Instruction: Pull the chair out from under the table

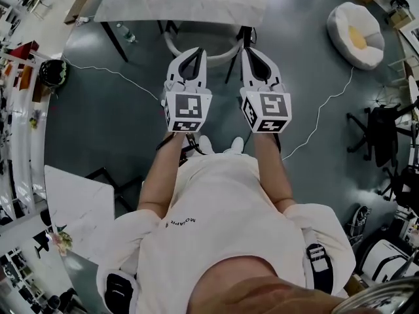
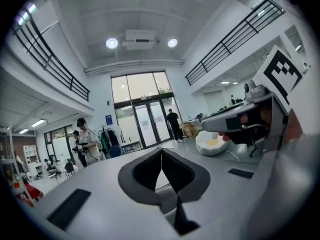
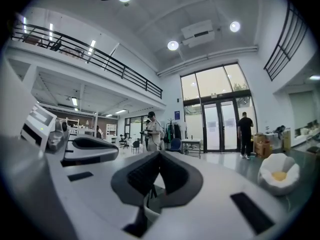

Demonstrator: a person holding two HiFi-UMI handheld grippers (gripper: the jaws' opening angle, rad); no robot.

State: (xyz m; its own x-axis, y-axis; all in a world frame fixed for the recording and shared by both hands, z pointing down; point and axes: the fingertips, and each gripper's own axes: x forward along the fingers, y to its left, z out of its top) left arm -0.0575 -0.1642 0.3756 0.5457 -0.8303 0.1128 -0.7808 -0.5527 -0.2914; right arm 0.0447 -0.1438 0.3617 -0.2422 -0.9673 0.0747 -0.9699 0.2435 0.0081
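Left gripper (image 2: 161,156): pads pressed together at the tips, nothing between them. Right gripper (image 3: 159,156): the same, jaws closed tip to tip and holding nothing. A sliver of white rim and dark legs shows through the gap under the right pads.

Head view: left gripper (image 1: 192,52) and right gripper (image 1: 251,51) held side by side, pointing away from the person, marker cubes nearest the body. Both tips lie over the chair (image 1: 224,53). Only its curved white back rim and black legs show. Contact with the rim cannot be told.

The chair is tucked under the near edge of the marble-topped table (image 1: 196,5), its seat hidden beneath the top.

Containers:
- clear bottle (image 1: 125,33) lying on the grey floor beside the table's left leg; contents cannot be made out
- cardboard boxes (image 3: 261,143) stacked by the glass doors; contents not visible

A round white cushion (image 1: 357,34) with a yellow centre sits on the floor, well apart to the right. A thin white cable (image 1: 111,72) trails across the floor to the left of the grippers.
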